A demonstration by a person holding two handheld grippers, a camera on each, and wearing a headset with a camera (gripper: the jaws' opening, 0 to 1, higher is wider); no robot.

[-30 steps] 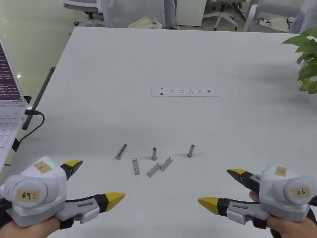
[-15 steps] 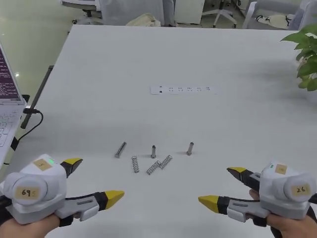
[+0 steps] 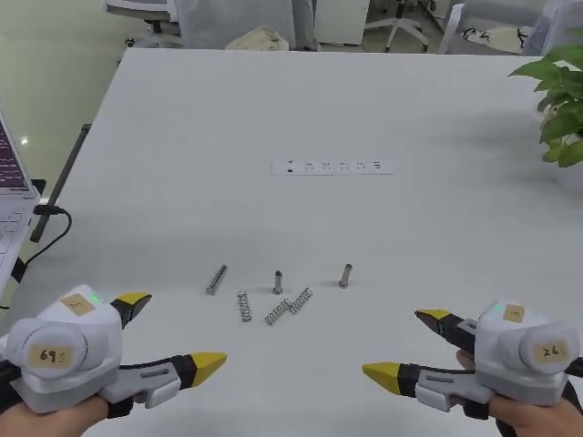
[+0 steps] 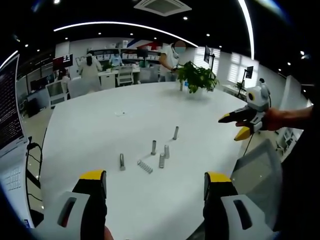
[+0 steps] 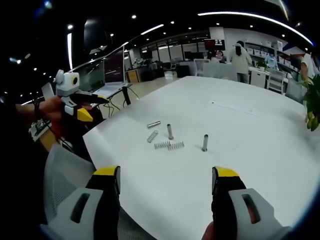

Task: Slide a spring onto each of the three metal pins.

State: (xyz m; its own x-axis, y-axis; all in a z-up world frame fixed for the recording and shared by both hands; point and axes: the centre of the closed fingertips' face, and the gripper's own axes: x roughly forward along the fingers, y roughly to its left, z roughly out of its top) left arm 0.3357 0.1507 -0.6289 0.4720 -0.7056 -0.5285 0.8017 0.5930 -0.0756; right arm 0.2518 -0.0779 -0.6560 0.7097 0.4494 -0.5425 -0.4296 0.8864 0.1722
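The white plastic left gripper (image 3: 173, 332) with yellow-tipped black jaws and the matching right gripper (image 3: 404, 344) are held low and well apart, one in the left hand (image 3: 50, 422) and one in the right hand (image 3: 536, 424), each with jaws spread wide, gripping nothing, tips angled inward toward the other.

In the head view, a tan paper sticker (image 3: 53, 357) on the round white body of the yellow-tipped left gripper (image 3: 173, 331) bears a handwritten 69, followed by a mark too faint to read. A similar tan label (image 3: 551, 351) on the right gripper (image 3: 402, 344) reads 26. Markings on the flat white power strip (image 3: 332, 167) and lines on the laptop screen (image 3: 7, 164) are too small to read.
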